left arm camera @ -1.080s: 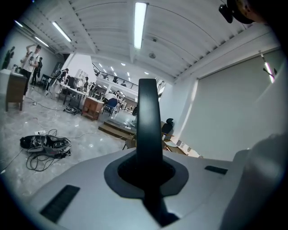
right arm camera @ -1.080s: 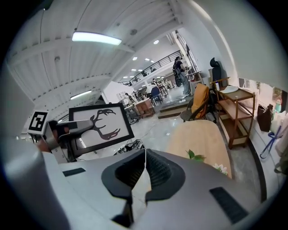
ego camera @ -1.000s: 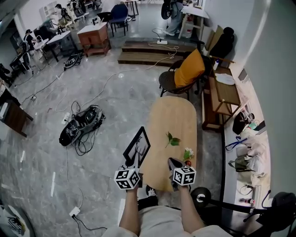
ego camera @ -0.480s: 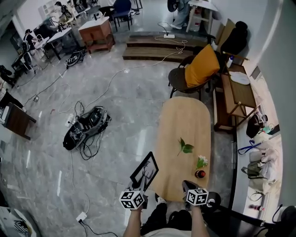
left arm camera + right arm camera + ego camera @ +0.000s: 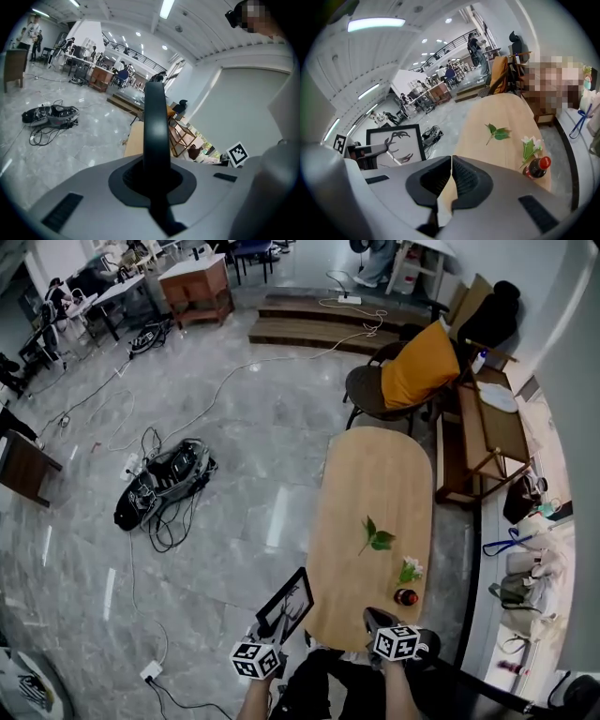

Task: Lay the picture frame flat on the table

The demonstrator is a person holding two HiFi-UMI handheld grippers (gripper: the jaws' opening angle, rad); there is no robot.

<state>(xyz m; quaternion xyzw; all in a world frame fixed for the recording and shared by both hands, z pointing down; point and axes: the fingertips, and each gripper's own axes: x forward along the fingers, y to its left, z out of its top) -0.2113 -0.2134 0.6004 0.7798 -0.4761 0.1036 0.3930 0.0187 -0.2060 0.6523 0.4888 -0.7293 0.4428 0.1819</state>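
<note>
The left gripper [image 5: 156, 174] has its jaws clamped on the dark edge of the picture frame [image 5: 155, 122], which is seen edge-on and rises through the middle of the view. Behind it lies the near end of a pale wooden counter [image 5: 133, 140]. A tangle of black cables [image 5: 49, 117] sits on the glossy marble floor [image 5: 89, 140] at left, and a marker cube [image 5: 237, 153] shows low at right. Desks [image 5: 77, 63] and people [image 5: 123, 70] fill the far hall under strip lights [image 5: 166, 8].

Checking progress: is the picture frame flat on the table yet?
No: upright. The left gripper holds the picture frame on edge, left of the table.
</note>
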